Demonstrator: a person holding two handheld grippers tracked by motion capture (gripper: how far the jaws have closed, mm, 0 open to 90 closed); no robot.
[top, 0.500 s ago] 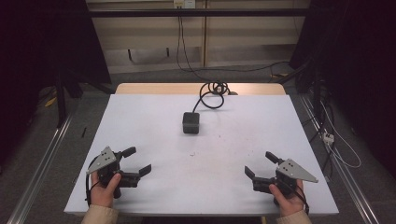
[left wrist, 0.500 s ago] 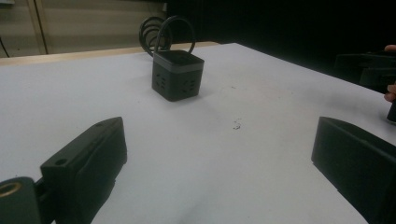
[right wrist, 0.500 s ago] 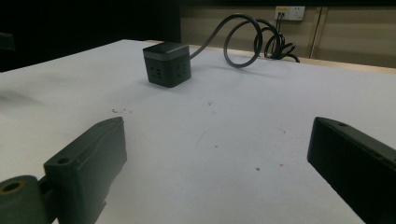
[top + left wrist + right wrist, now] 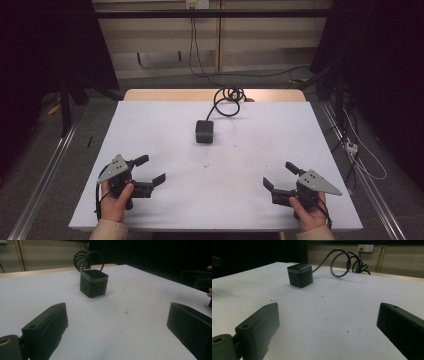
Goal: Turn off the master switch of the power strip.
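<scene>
Hands: I hold my left gripper (image 4: 150, 170) and right gripper (image 4: 279, 176) low, jaws apart, angled inward.
Cube: socket cube (image 4: 204, 131) upright, its cable (image 4: 225, 102) trailing away from me.

A white table (image 4: 150, 130) carries 1 dark cube socket (image 4: 204, 131) — its cable (image 4: 227, 102) coils toward the far edge.

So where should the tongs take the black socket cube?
Probably across the two side faces of the socket cube, coming from the near side. It sits upright and free on the table, while its cable leaves the far side.
</scene>
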